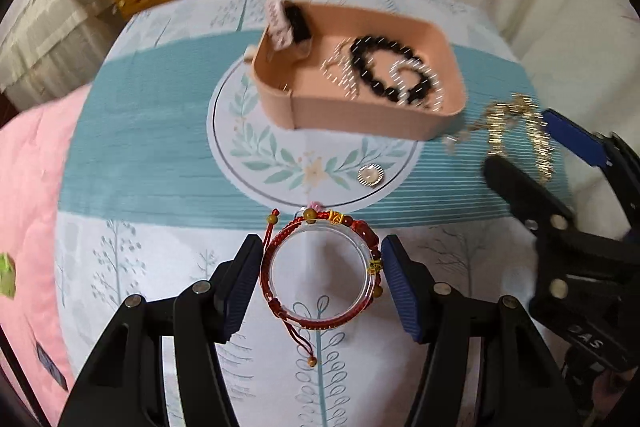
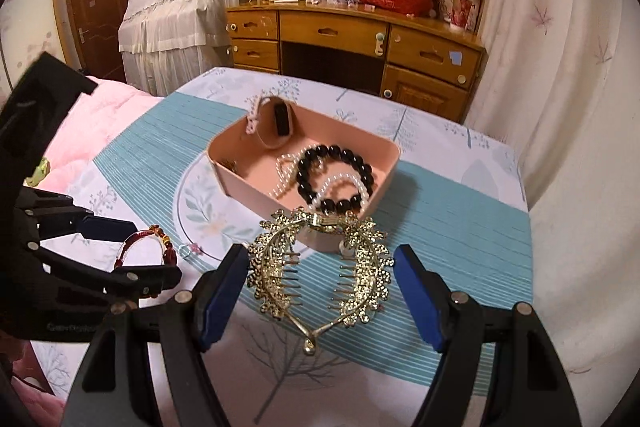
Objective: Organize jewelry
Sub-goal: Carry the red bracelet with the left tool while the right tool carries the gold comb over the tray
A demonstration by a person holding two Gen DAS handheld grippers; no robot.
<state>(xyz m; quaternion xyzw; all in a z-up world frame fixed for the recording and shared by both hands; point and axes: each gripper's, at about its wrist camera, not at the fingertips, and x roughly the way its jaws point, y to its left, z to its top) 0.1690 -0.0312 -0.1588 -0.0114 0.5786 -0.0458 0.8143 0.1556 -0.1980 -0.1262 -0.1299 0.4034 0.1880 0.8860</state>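
Observation:
A pink tray (image 1: pixel 360 117) (image 2: pixel 228 183) on the patterned cloth holds a black bead bracelet (image 1: pixel 384 67) (image 2: pixel 334 153), pearl strands (image 2: pixel 284 175) and a small stand with a black band (image 1: pixel 298 25) (image 2: pixel 280 121). My left gripper (image 1: pixel 320 279) is open, its pads on either side of a red cord bracelet on a clear ring (image 1: pixel 320 267) (image 2: pixel 144 247) lying on the cloth. My right gripper (image 2: pixel 320 291) (image 1: pixel 532 155) is open around a gold leaf hair claw (image 2: pixel 320 267) (image 1: pixel 516 127) in front of the tray; whether the pads touch it I cannot tell.
A small round silver piece (image 1: pixel 370 175) lies on the cloth's printed circle near the tray. A small blue-and-pink trinket (image 2: pixel 188 249) lies beside the red bracelet. A pink quilt (image 1: pixel 28 187) lies to the left. A wooden desk (image 2: pixel 352 43) and white curtain (image 2: pixel 560 67) stand beyond.

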